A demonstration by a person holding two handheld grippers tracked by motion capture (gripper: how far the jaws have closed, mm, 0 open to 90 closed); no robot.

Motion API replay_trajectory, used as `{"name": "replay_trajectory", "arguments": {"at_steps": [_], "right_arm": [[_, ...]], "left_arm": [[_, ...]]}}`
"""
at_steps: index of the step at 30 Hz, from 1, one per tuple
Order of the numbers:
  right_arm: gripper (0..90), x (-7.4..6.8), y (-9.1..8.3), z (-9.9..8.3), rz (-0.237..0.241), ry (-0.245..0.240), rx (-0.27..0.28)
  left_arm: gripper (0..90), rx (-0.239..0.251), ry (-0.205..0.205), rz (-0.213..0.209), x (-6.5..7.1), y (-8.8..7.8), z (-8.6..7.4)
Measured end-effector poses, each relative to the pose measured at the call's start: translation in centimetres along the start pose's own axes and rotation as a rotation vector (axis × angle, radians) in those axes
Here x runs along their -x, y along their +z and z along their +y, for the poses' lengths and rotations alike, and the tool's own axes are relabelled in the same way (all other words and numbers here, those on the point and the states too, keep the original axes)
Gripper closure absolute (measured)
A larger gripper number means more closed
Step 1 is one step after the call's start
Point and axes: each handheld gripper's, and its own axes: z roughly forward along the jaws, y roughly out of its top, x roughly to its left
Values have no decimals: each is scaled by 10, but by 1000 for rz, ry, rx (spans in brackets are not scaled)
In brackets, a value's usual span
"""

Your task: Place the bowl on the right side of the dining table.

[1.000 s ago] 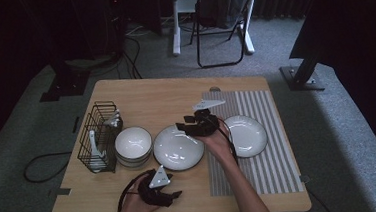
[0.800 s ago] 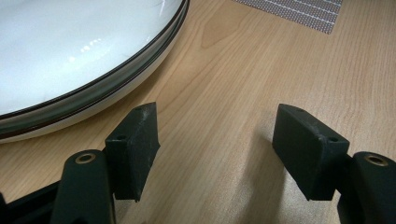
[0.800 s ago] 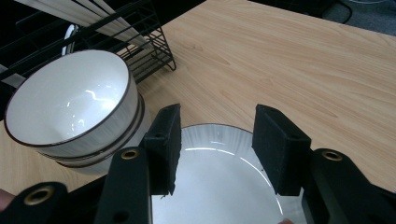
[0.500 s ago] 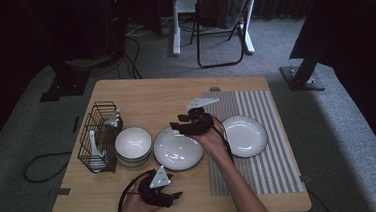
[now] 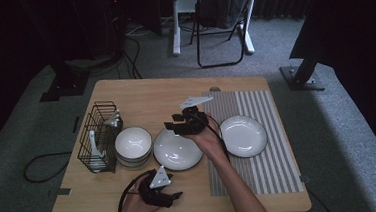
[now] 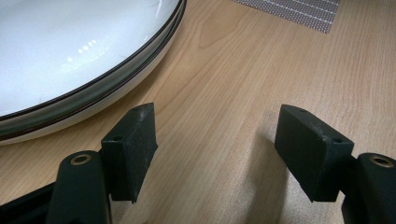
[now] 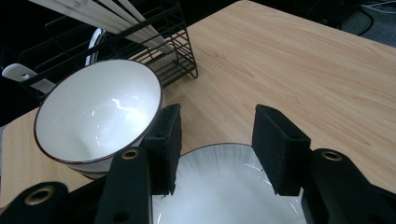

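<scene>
Your right gripper [image 5: 173,125] hid the far rim of the middle plate [image 5: 176,151] in the high view; it hung over that rim, jaws half apart with nothing between them. The rack [image 5: 98,136] was dim, its contents hard to make out. Your left gripper [image 5: 174,195] lay on the table [image 5: 145,96] near its front edge, jaws wide and empty, just short of the plate. The bowl [image 5: 133,146] crowded the plate's left; bare wood lay open beyond.

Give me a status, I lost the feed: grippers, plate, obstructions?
Right gripper open, over middle plate's far rim. Left gripper open, empty, on table. Bowl stack close beside plate.
</scene>
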Motion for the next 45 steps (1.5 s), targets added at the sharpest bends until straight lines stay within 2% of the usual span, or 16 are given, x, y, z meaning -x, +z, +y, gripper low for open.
{"name": "replay_trajectory", "arguments": {"at_steps": [13,23,30,45], "right_arm": [[540,-13,15,9,14,-29,-13],[560,-17,23,11,26,-36,-17],[568,-25,35,14,46,-55,-25],[570,-34,59,11,85,-55,-67]], "left_arm": [[301,1,-4,-2,0,0,0],[299,1,-3,-3,0,0,0],[296,1,-1,-3,0,0,0],[290,-2,2,-4,0,0,0]]}}
